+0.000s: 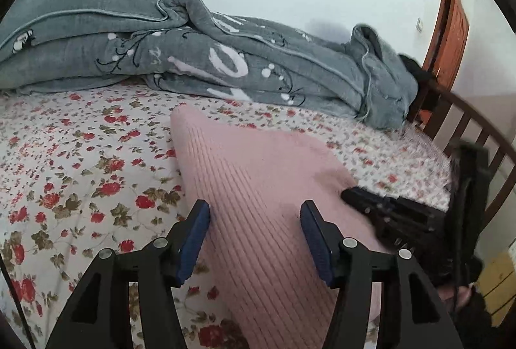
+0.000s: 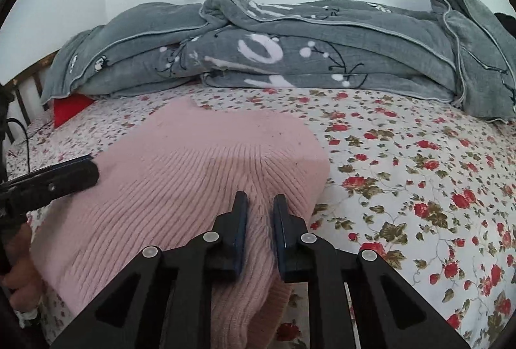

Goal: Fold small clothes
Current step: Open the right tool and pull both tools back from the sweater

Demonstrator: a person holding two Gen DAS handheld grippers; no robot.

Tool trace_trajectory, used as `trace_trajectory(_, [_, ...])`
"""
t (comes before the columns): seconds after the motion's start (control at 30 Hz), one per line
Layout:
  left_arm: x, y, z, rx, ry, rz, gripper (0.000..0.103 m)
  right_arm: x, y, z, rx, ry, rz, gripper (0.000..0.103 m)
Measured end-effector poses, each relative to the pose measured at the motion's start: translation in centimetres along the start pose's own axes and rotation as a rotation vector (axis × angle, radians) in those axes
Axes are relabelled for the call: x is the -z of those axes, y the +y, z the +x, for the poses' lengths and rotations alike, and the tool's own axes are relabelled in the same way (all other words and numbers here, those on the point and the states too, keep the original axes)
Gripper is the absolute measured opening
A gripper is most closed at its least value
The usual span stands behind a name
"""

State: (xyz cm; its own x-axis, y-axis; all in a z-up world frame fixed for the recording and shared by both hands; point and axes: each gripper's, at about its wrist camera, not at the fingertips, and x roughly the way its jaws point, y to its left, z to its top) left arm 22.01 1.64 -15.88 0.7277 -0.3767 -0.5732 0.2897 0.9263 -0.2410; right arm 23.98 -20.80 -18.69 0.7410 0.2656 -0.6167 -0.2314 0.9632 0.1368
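The pink ribbed knitted garment (image 2: 193, 187) lies folded on the flowered bed sheet (image 2: 403, 162). The right gripper (image 2: 260, 204) pinches its edge; the left gripper (image 1: 254, 213) stands half open over it.

the pink garment (image 2: 180, 184) is a ribbed knit, soft and matt, slightly fuzzy. the floral sheet (image 1: 80, 162) looks like thin printed cotton. the grey blanket (image 2: 290, 58) is plush fleece with piped edges. both grippers have matt black plastic fingers (image 1: 154, 268) (dark blue textured pads, small shiny metal pins). the bed rail (image 1: 477, 123) is dark wood.
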Motion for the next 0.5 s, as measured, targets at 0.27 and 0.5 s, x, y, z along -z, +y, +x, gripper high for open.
trace_trajectory(0.27, [1.9, -0.7, 0.0, -0.066, -0.028, 0.062, 0.057, 0.1, 0.0, -0.1, -0.031, -0.003, 0.001, 0.017])
trace_trajectory(0.5, [2.7, -1.2, -0.8, -0.086, -0.061, 0.107, 0.058, 0.4, 0.0, -0.9, -0.029, -0.026, -0.001, 0.028])
